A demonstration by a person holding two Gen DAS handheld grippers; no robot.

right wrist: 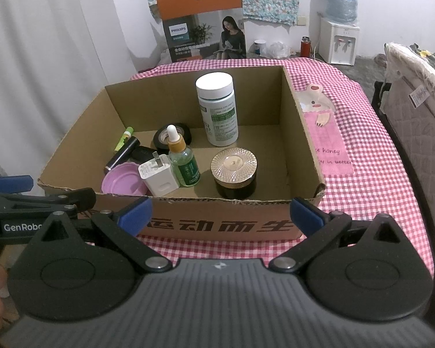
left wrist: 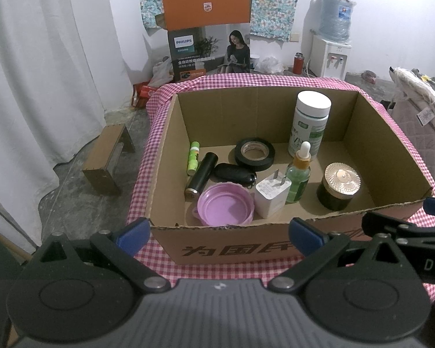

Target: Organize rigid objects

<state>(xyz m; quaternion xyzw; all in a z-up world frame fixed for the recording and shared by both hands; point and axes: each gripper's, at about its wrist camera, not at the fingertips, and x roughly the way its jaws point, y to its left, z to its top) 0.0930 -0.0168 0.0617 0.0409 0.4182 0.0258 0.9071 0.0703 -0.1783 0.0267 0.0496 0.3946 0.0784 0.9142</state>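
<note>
The fob (left wrist: 234, 173) was half hidden behind the charger (right wrist: 158, 177) and lid (left wrist: 225, 204) inside the box (left wrist: 385, 150) on the bench (right wrist: 371, 179). Both tools, left (left wrist: 219, 235) and right (right wrist: 219, 214), were held spread wide before the box's near wall, nothing gripped or touched.

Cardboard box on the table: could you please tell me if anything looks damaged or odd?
The cardboard box has a ragged, torn near rim. The purple lid lies upside down, with no matching container in view.
</note>
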